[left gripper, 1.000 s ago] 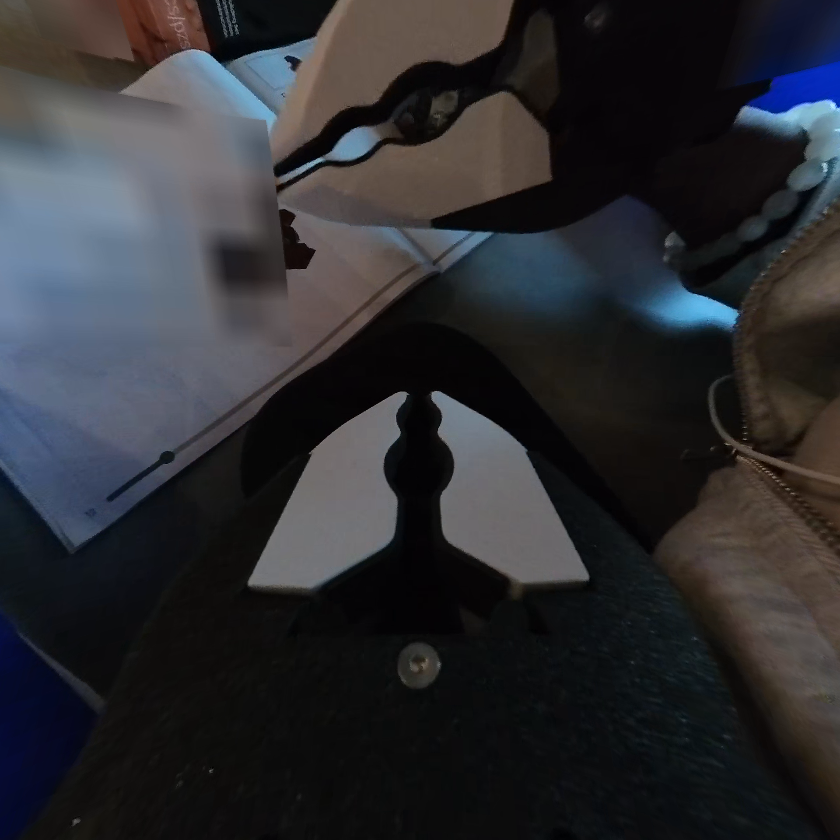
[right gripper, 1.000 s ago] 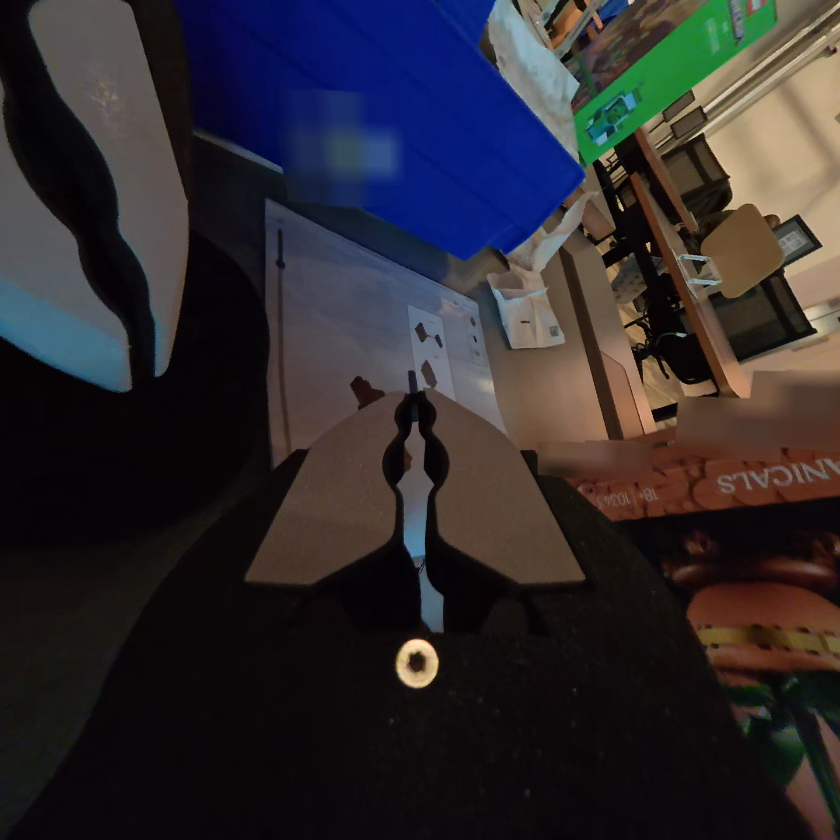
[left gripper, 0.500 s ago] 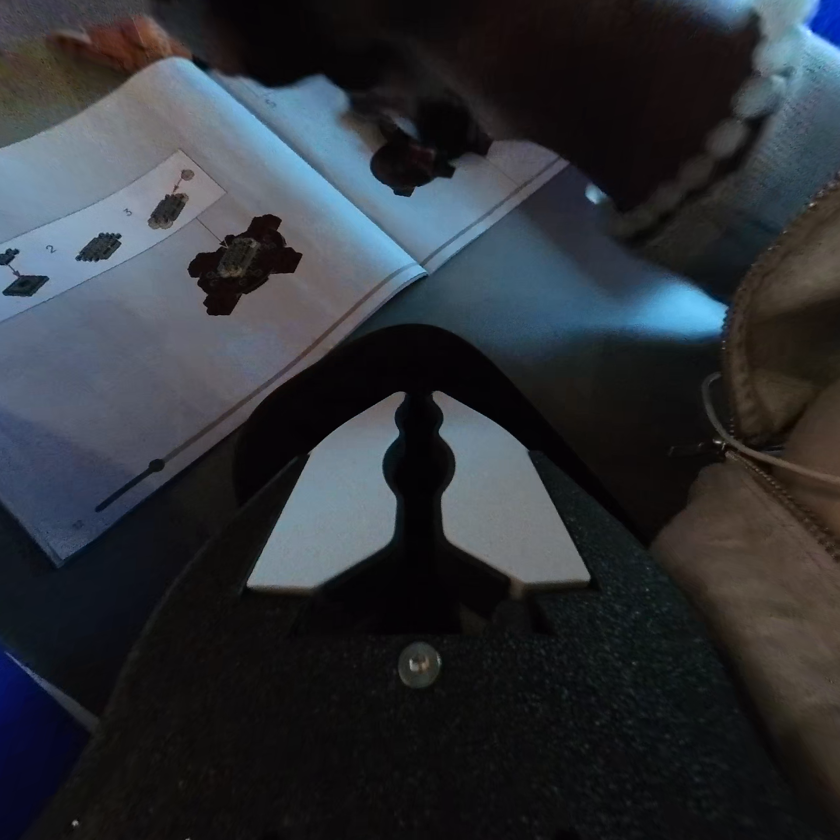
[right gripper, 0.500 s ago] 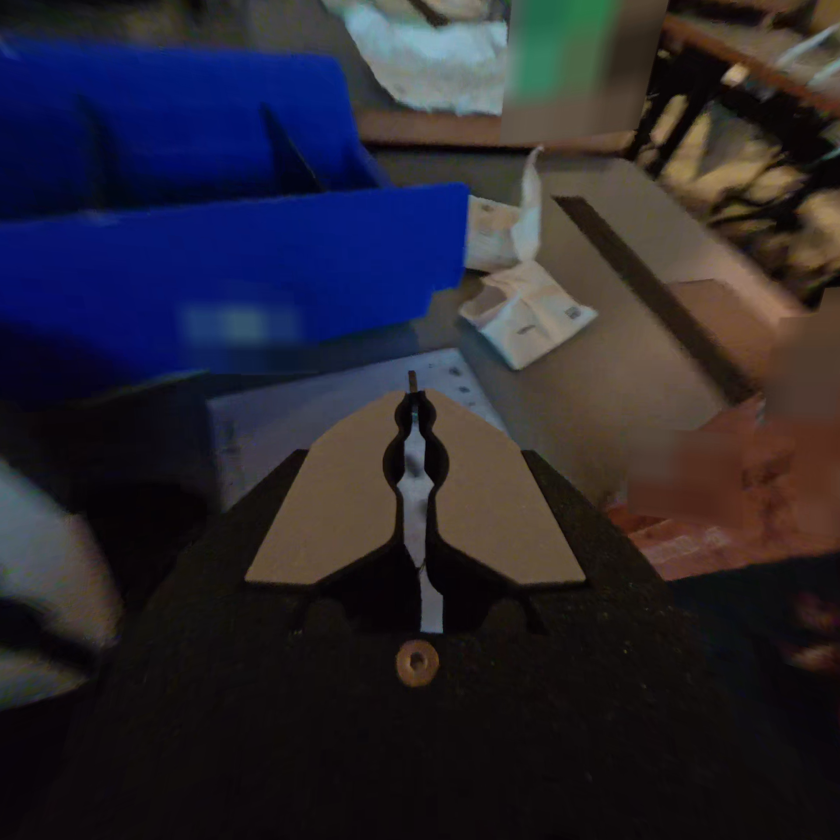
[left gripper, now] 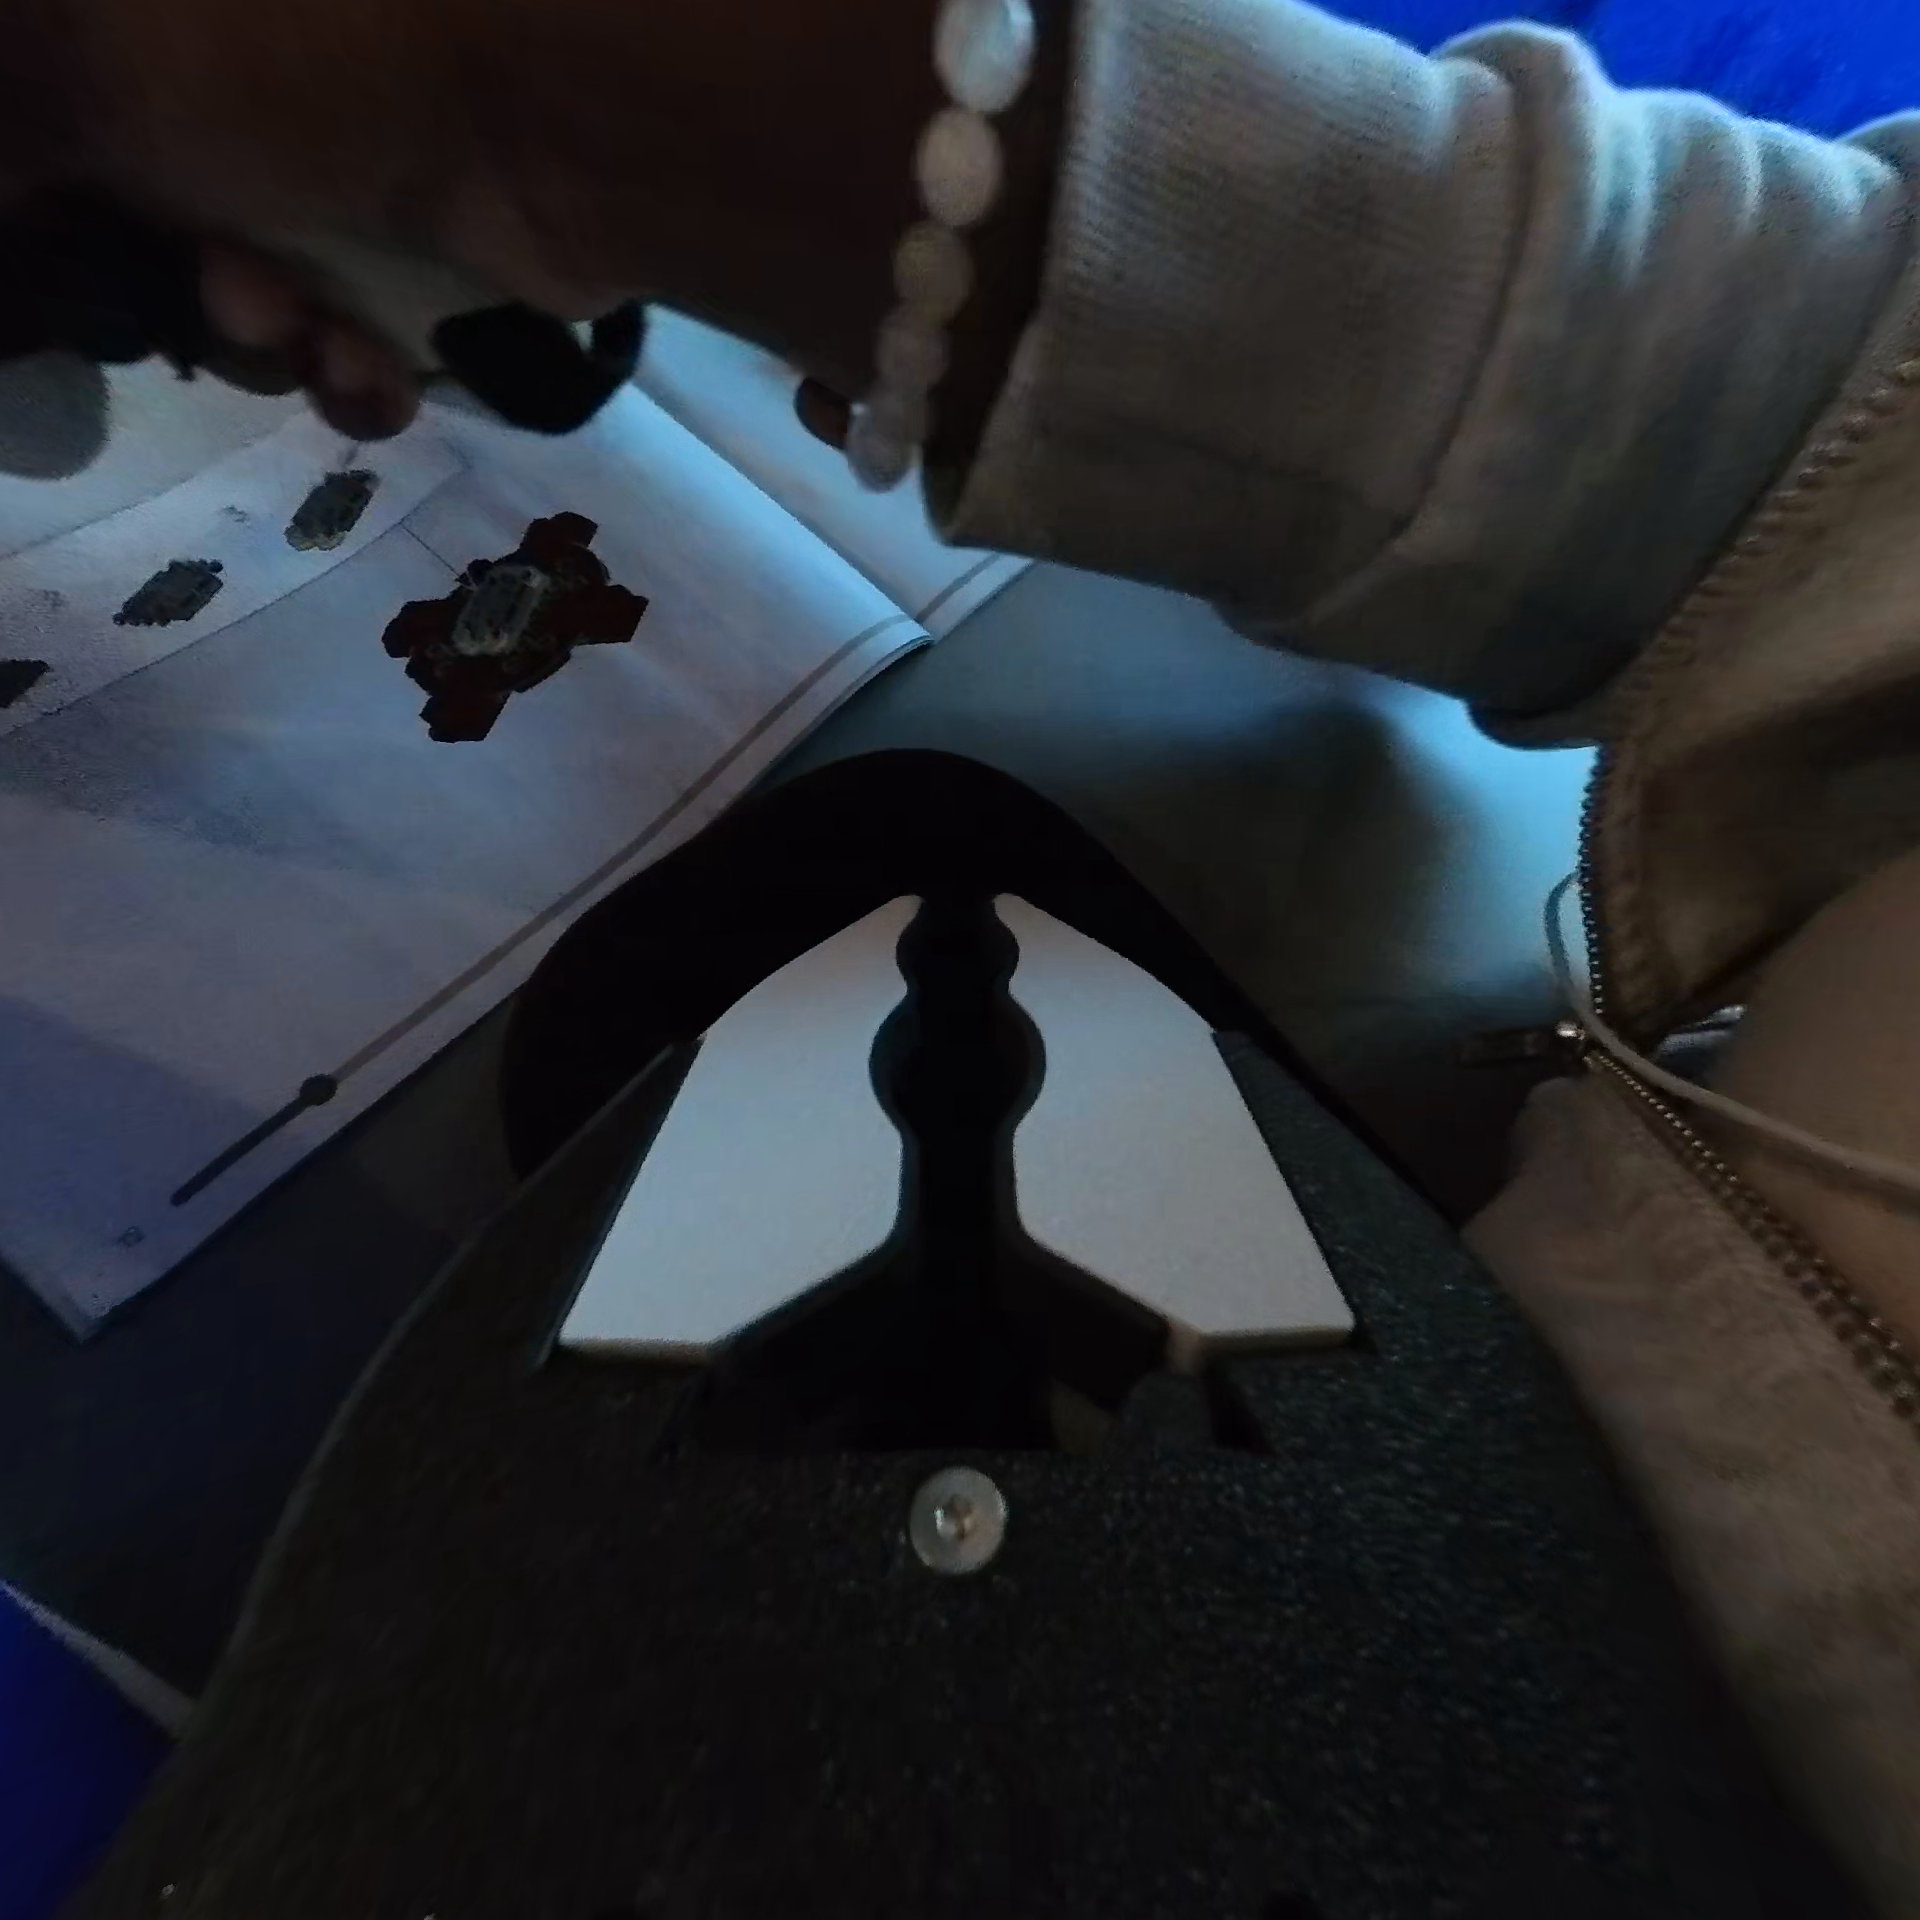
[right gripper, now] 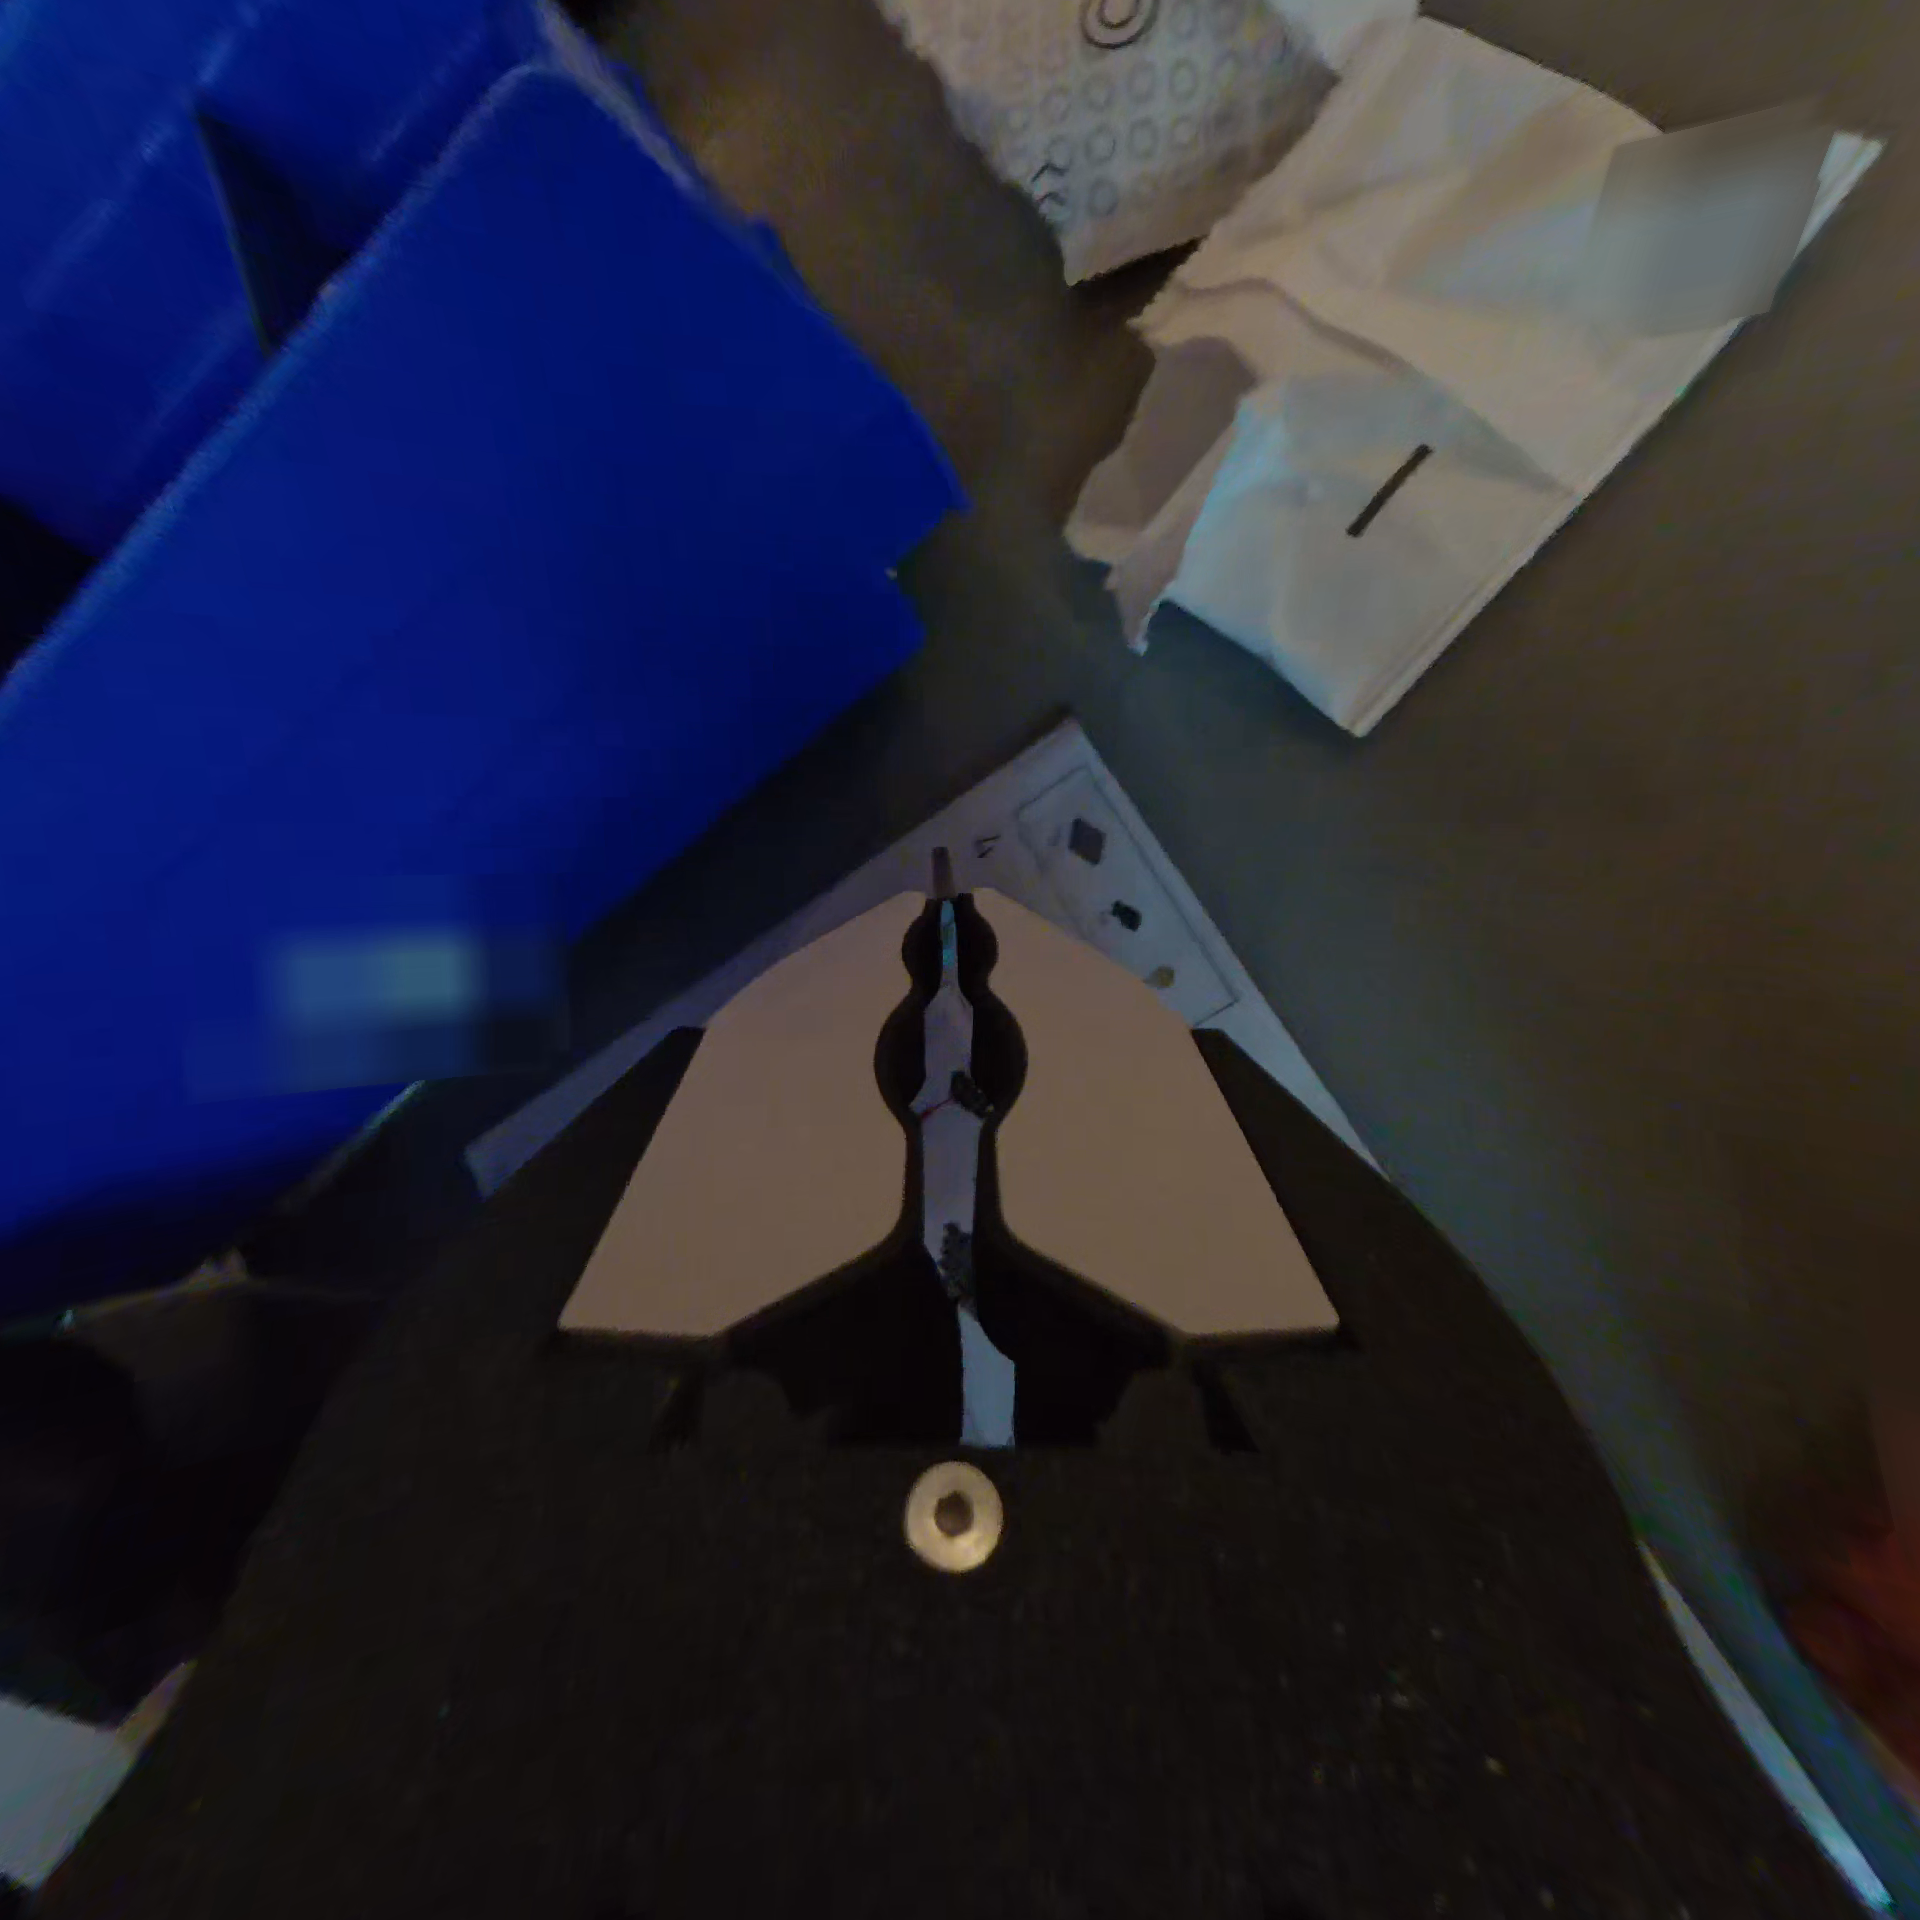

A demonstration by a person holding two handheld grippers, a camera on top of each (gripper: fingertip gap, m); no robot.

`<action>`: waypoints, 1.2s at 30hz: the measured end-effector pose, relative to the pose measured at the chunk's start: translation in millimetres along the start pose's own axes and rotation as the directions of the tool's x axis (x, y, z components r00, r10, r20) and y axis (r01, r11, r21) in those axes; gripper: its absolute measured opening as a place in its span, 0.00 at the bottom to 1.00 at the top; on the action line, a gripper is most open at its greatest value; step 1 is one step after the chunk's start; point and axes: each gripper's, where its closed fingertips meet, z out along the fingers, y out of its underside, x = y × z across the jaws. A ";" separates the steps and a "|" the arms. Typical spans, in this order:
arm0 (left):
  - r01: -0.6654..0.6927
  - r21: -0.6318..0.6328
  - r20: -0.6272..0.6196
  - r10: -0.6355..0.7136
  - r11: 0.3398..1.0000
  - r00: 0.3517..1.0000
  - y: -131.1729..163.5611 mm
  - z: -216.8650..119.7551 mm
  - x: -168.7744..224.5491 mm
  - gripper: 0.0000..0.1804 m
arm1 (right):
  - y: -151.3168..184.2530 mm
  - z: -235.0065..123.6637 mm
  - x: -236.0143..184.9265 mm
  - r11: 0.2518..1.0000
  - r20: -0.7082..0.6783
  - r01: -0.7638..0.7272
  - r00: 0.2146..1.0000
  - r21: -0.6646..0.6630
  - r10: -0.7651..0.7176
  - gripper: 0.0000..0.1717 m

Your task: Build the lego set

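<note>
A person in a beige zip-up jacket point(left gripper: 1714, 1299), ribbed cuff point(left gripper: 1299, 312) and white bead bracelet point(left gripper: 940, 208) handles black textured grippers with pale fingers point(left gripper: 769, 1174) and silver screws point(left gripper: 958, 1525).

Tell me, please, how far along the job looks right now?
Done: the instruction booklet lies open, and torn white bags lie near the blue bin. In hand: the right gripper has its jaws shut on a thin grey piece. Left: no assembled model is visible; the left gripper is too dark to judge.

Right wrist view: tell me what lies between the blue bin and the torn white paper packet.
Only bare dark tabletop separates the blue bin from the torn white paper packet; the right wrist view shows it.
</note>
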 end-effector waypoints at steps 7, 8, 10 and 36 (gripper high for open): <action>-0.019 -0.002 -0.020 0.019 1.000 1.000 0.5 0.1 3.3 0.05 | 7.7 4.9 2.0 0.998 -0.005 -0.006 1.000 -0.061 0.006 0.07; -0.020 -0.002 -0.020 0.020 1.000 1.000 0.4 0.2 3.4 0.05 | 7.7 5.0 3.2 0.998 -0.020 0.013 1.000 -0.062 -0.014 0.09; -0.019 -0.002 -0.020 0.019 1.000 1.000 0.5 0.3 3.3 0.05 | 5.5 4.5 5.4 0.997 -0.052 0.057 0.997 -0.052 -0.060 0.10; -0.017 -0.009 0.018 0.017 1.000 1.000 1.8 1.8 -0.5 0.03 | 65.6 -87.2 -35.7 0.899 -0.381 0.393 0.874 0.192 -0.301 0.01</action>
